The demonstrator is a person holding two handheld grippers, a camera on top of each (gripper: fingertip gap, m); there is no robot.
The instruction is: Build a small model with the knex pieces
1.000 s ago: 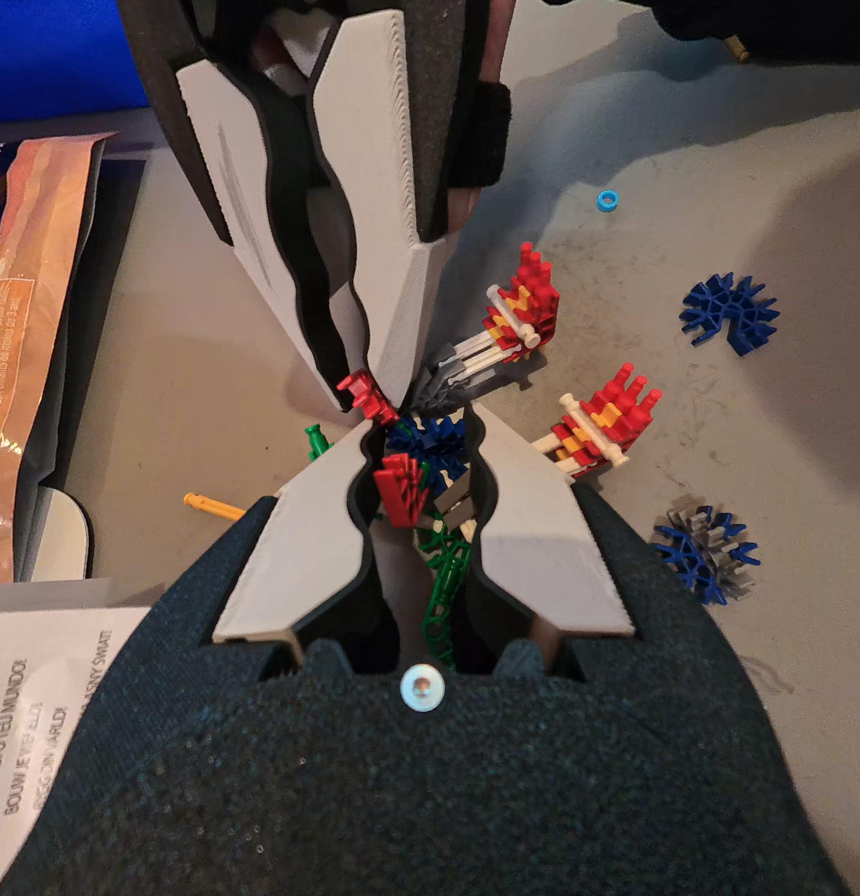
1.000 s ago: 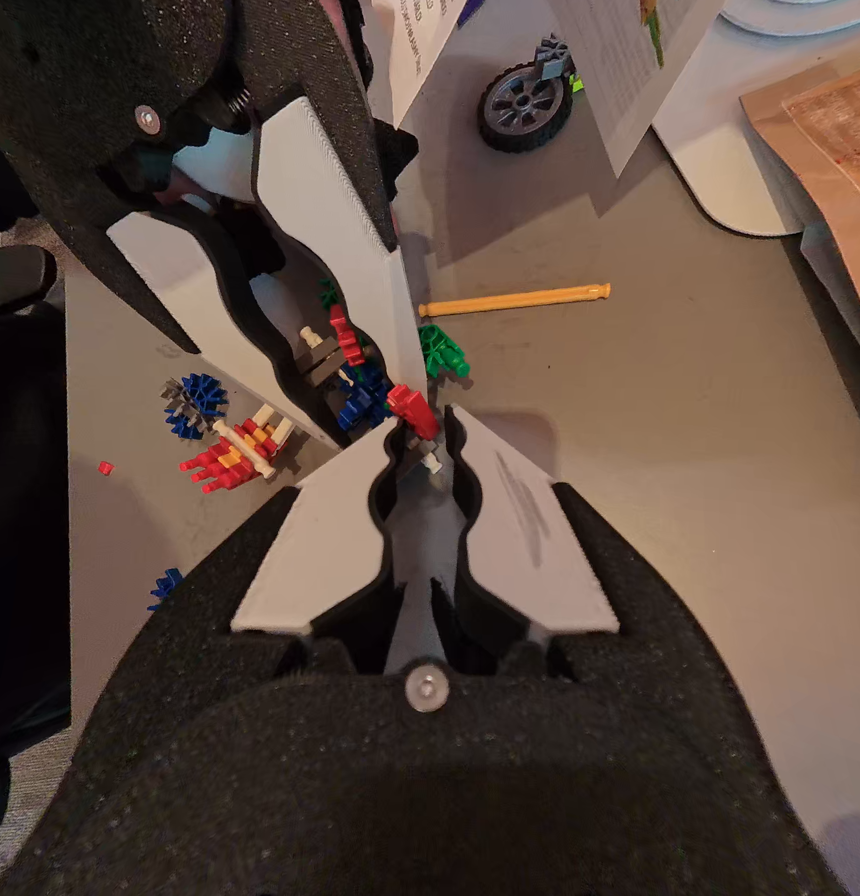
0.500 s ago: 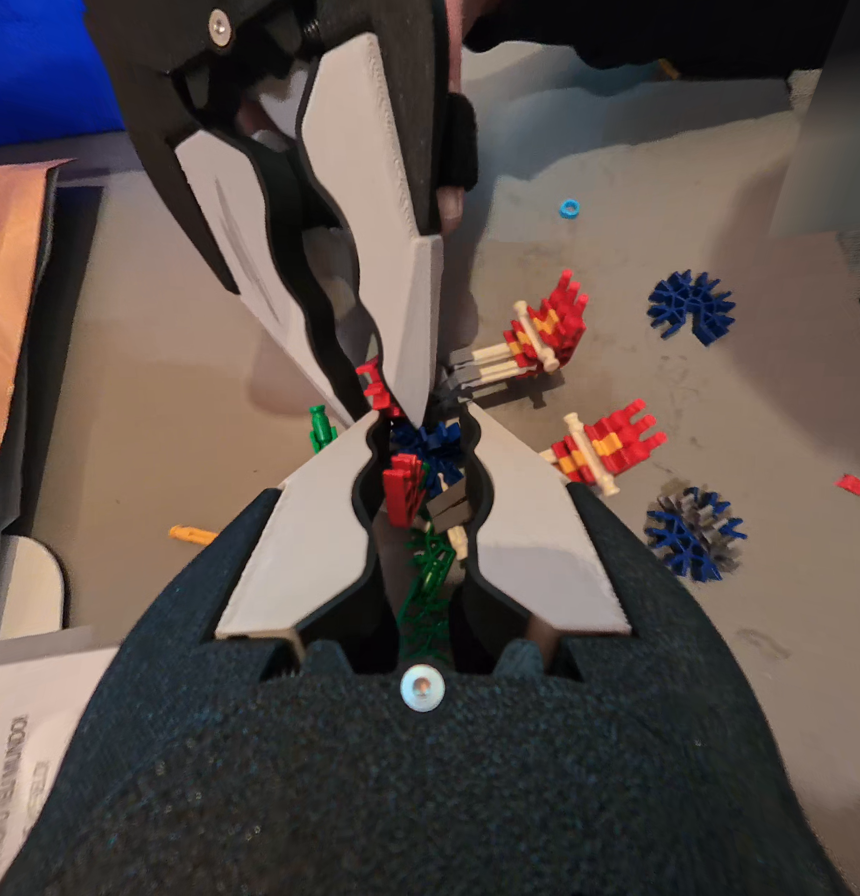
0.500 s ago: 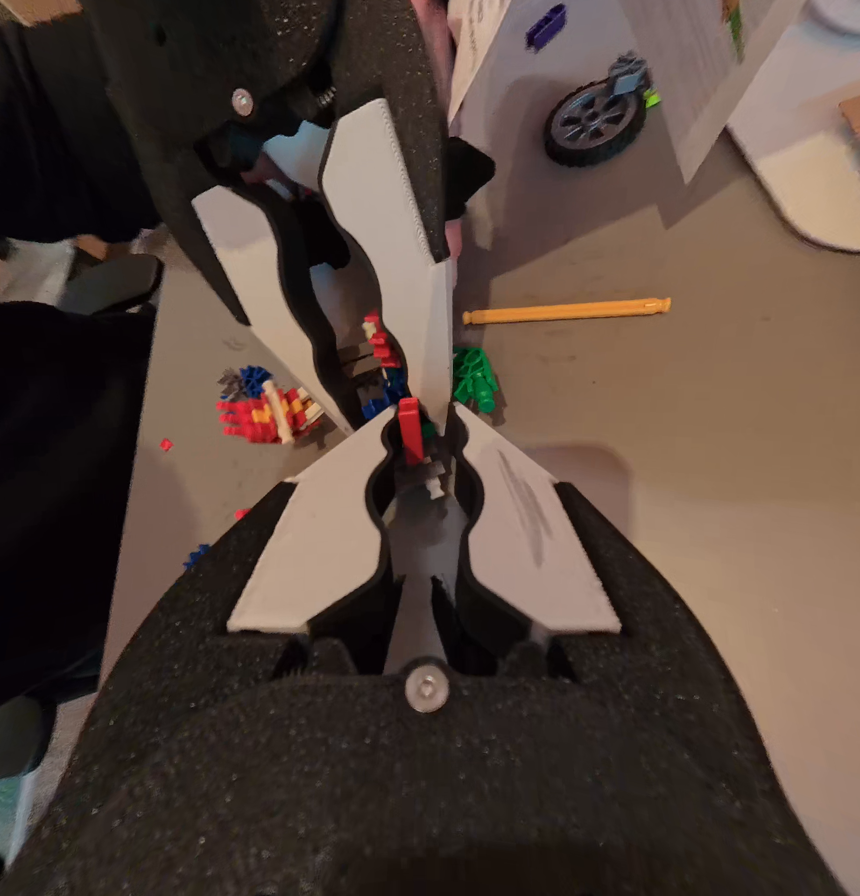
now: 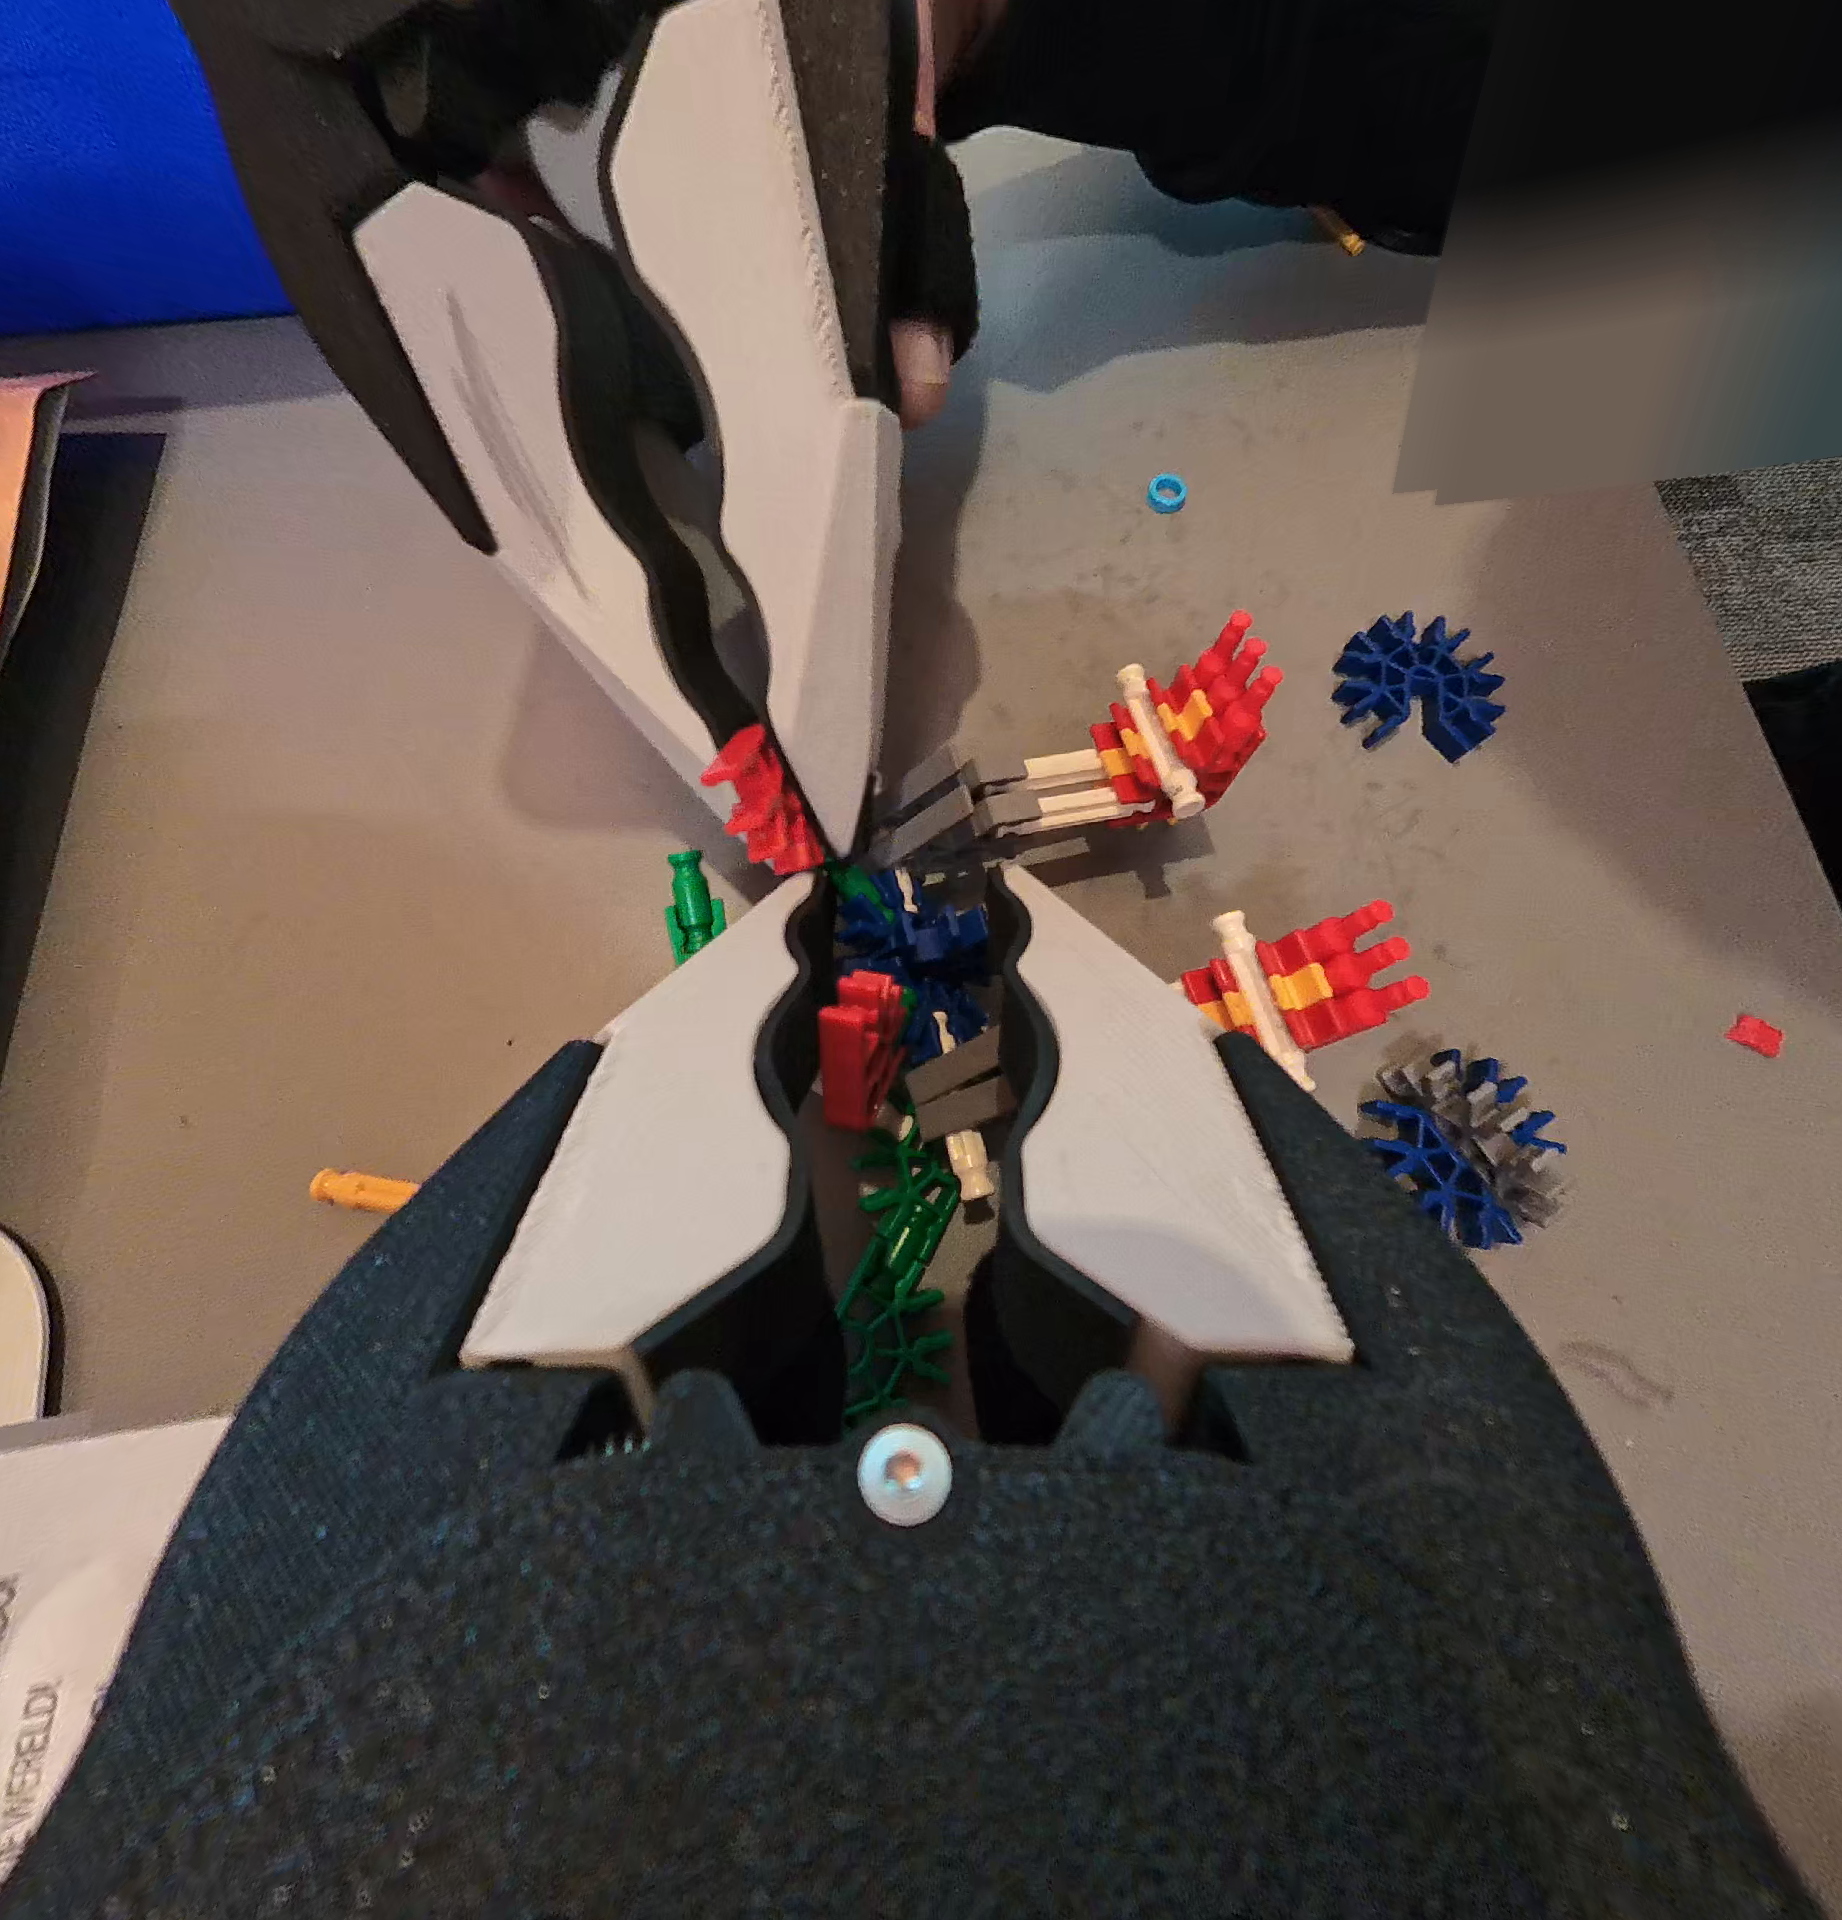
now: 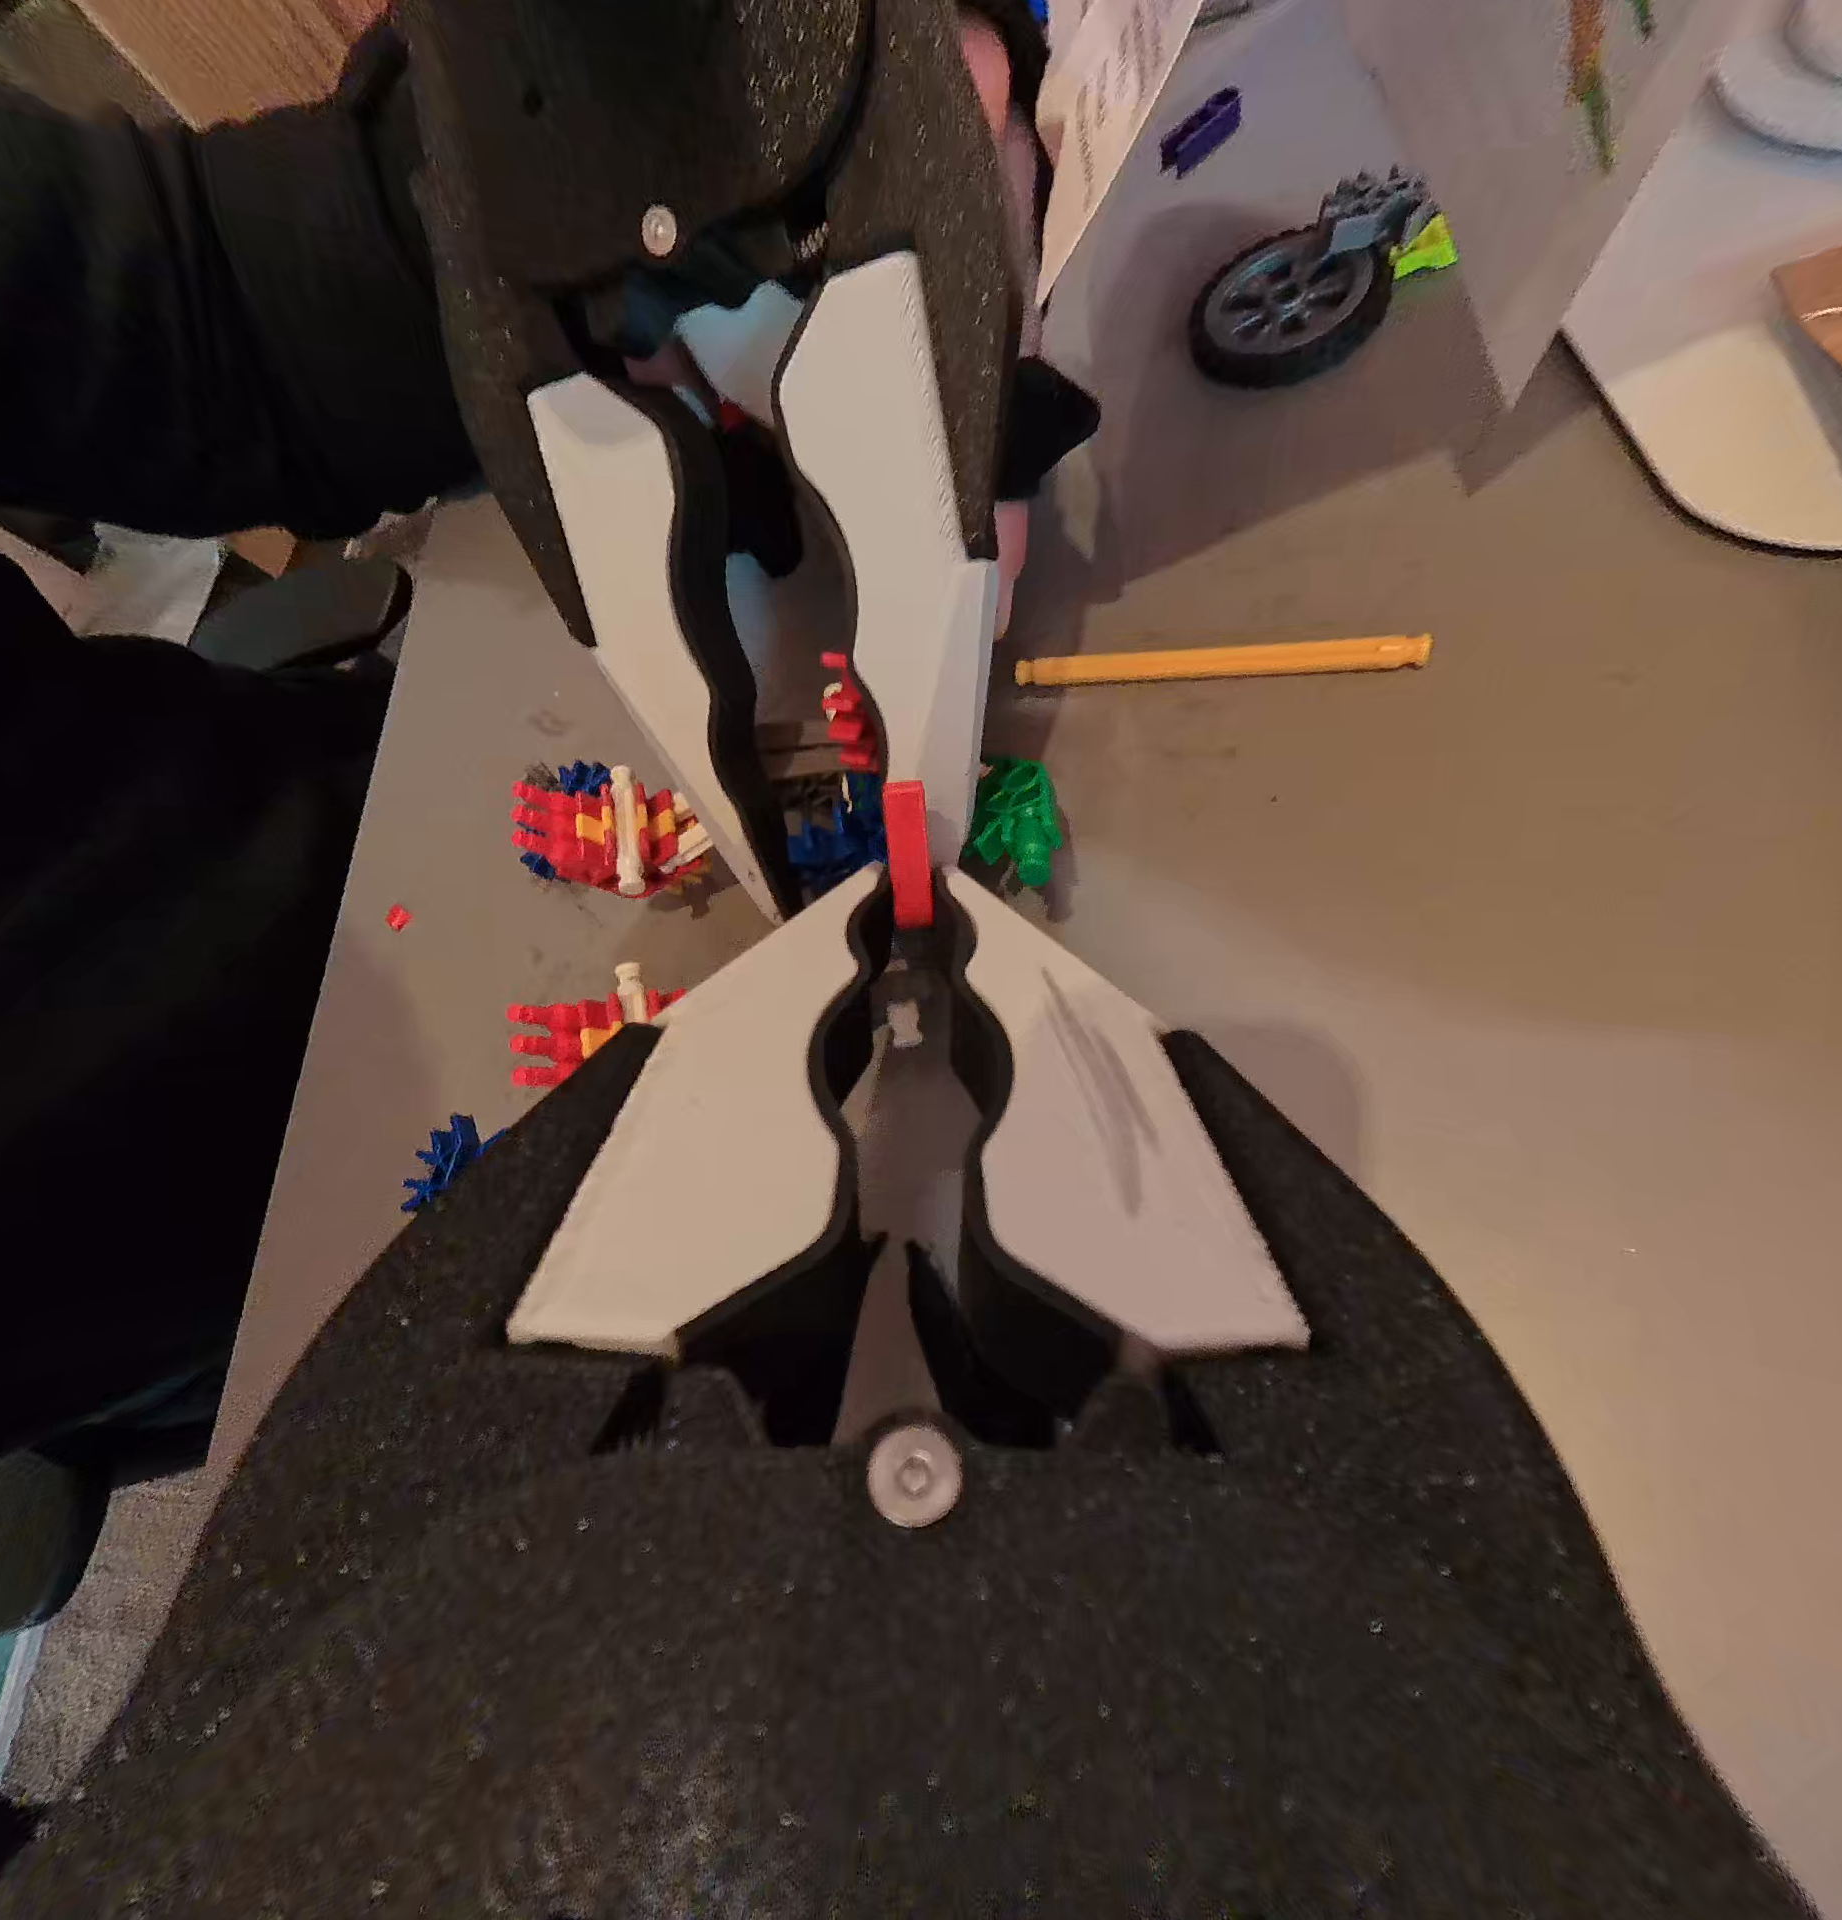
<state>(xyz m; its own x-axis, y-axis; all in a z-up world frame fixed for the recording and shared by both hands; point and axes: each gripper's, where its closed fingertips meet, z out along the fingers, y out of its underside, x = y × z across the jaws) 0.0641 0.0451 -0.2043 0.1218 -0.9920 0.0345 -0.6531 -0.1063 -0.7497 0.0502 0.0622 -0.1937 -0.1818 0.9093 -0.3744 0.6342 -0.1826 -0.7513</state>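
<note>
My left gripper (image 5: 901,883) is shut on a toy cluster of plastic connectors: blue (image 5: 922,940), red (image 5: 860,1049), grey (image 5: 958,1091) and green (image 5: 896,1247). My right gripper (image 6: 912,875) is shut on a flat red connector (image 6: 906,847), held edge-on. The two grippers meet tip to tip just above the grey table (image 5: 325,831). In the left wrist view the right gripper (image 5: 818,831) comes down from above with the red connector (image 5: 761,800) against the cluster. In the right wrist view the cluster (image 6: 834,831) sits between the left gripper's fingers (image 6: 647,582).
Two red, yellow and white assemblies (image 5: 1187,738) (image 5: 1312,977), blue connectors (image 5: 1416,686) (image 5: 1457,1143), a light blue ring (image 5: 1164,491) and a small red bit (image 5: 1753,1034) lie to the right. An orange rod (image 6: 1223,660), a green piece (image 6: 1016,821), a wheel (image 6: 1291,301) and paper sheets (image 5: 23,1558) lie nearby. The tips of both grippers are at nearly the same place. The small red bit (image 5: 1753,1034) sits 15 cm or so from the ends of my left fingers.
The right gripper has swung round, so its red connector now stands upright and edge-on at the cluster instead of tilted. Both grippers stay shut and tip to tip.
</note>
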